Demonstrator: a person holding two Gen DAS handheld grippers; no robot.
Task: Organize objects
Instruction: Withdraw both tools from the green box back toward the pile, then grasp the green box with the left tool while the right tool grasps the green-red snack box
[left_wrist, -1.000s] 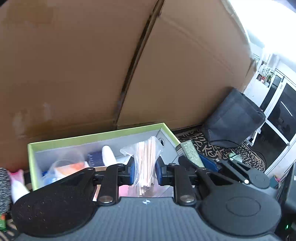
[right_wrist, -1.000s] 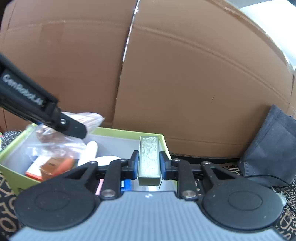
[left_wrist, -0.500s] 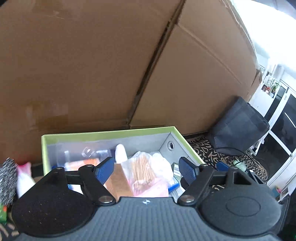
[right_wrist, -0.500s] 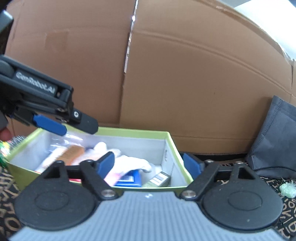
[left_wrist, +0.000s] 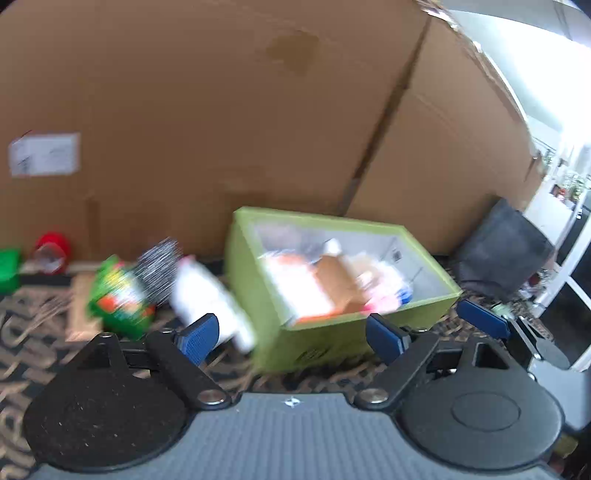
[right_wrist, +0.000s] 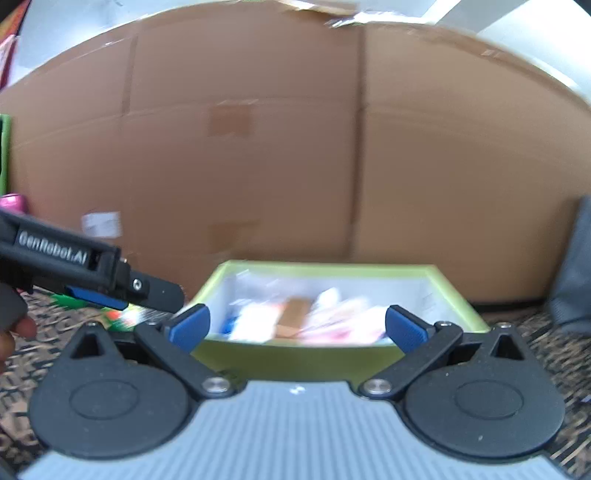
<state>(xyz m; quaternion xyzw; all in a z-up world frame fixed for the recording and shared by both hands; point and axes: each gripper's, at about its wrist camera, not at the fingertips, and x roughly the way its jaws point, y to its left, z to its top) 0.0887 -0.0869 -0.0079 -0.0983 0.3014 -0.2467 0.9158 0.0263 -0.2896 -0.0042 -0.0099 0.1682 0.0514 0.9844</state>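
Pulled back from box (left_wrist: 424, 317), both grippers (left_wrist: 291, 332) (right_wrist: 295, 325) wide open, empty; next, reach for white packet (left_wrist: 207, 295) at ten o'clock.

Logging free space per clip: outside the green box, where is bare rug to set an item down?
Bare patterned rug lies at far left, before the red-capped jar, and right of the green box, toward the dark bag. Crowded: beside the box's left wall, where the green packet and white bag cluster. Blur hides small items.
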